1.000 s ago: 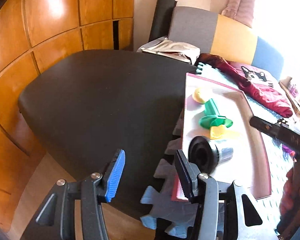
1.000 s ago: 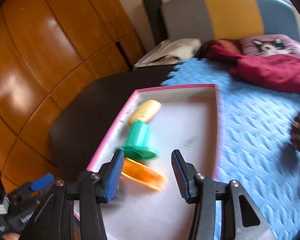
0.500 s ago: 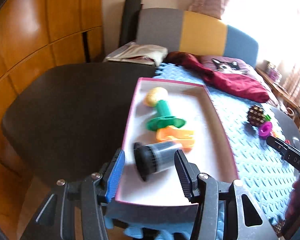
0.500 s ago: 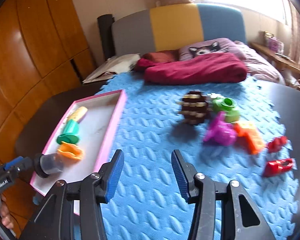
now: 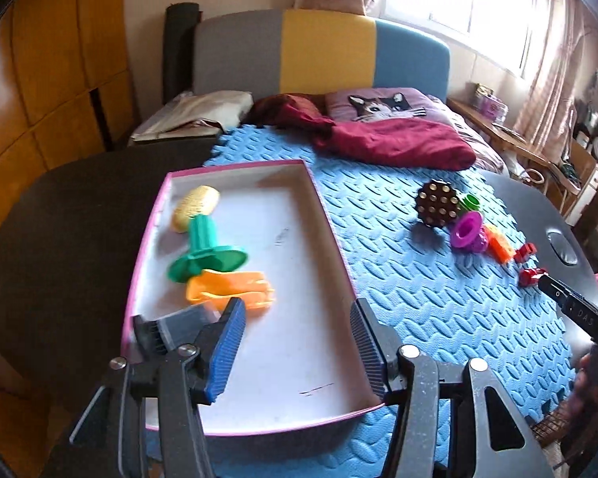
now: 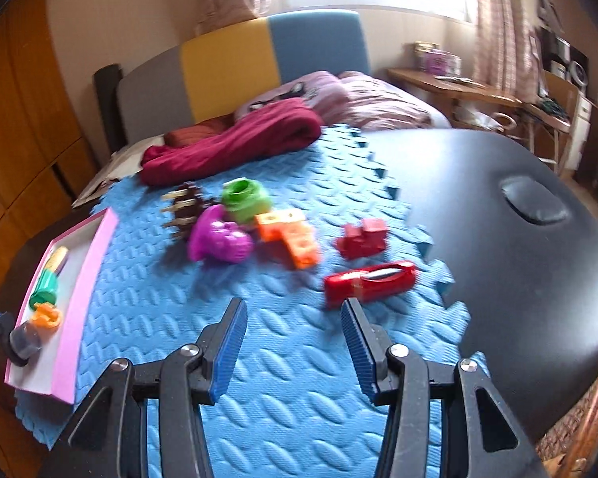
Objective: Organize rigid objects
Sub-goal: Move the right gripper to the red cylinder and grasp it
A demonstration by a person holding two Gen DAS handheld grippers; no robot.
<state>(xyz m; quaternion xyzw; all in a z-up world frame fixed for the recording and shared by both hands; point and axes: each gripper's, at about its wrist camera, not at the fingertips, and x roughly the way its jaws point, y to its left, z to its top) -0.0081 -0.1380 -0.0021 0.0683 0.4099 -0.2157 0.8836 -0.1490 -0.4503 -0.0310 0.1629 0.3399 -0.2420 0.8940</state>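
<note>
You are sitting about halfway: four toys are lying in the pink tray (image 5: 235, 426), lower left of frame. Your left gripper (image 5: 295, 352) is opening, empty. Your right gripper (image 6: 293, 352) is hanging spread and empty below the red car (image 6: 368, 281); six toys are waiting on the blue mat (image 6: 179, 318).

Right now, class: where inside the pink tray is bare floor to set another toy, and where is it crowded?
Pink tray: bare along its right wall and near end. Crowded on the left: yellow piece, green stamp, orange piece, grey cup.

Left gripper (image 5: 297, 344) opening, empty; right gripper (image 6: 295, 344) parted.
</note>
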